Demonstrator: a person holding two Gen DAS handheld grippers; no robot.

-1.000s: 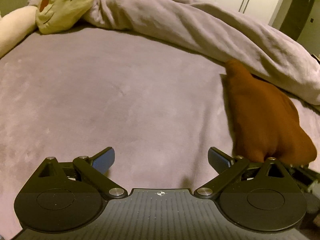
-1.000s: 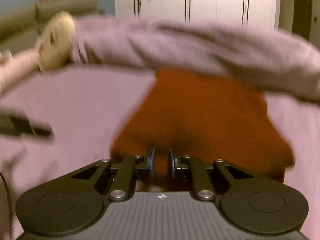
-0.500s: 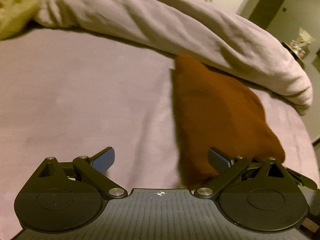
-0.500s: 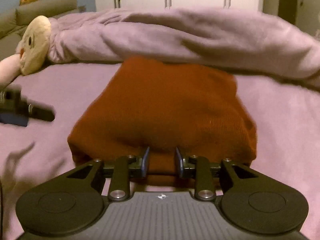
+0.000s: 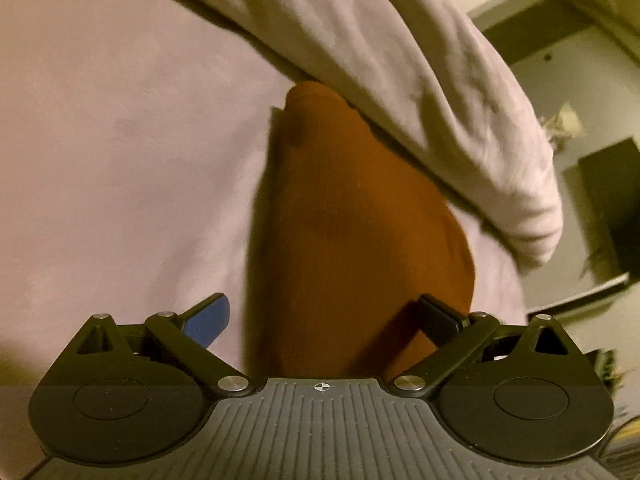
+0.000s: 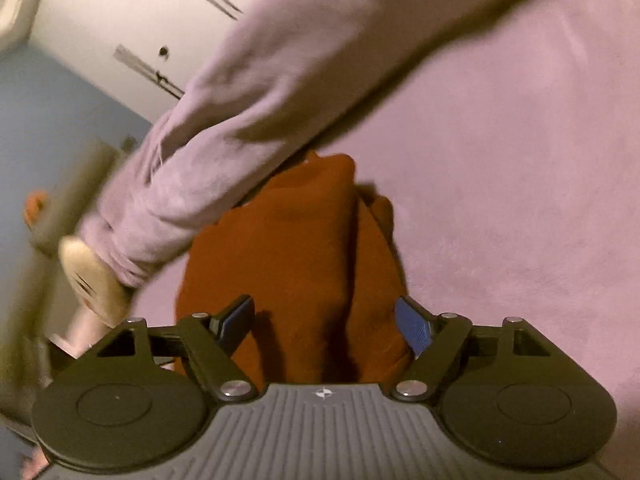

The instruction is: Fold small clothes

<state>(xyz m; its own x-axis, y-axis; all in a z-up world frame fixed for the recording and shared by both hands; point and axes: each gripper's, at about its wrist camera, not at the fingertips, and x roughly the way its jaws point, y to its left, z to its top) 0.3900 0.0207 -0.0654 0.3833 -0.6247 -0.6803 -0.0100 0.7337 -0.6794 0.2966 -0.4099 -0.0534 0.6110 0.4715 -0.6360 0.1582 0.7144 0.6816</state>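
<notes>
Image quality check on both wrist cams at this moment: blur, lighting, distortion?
Left wrist: warm dim light, mild blur; rust knit garment readable, dark shadow along its left edge, lilac blanket roll bowed by the fisheye, corners vignetted. Right wrist: heavier motion smear on wardrobe doors and plush toy; right gripper stays sharp.

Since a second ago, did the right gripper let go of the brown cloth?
Yes. The right gripper was pinched shut on the brown cloth; now its jaws stand wide apart, with the cloth lying between them on the purple bedcover.
</notes>
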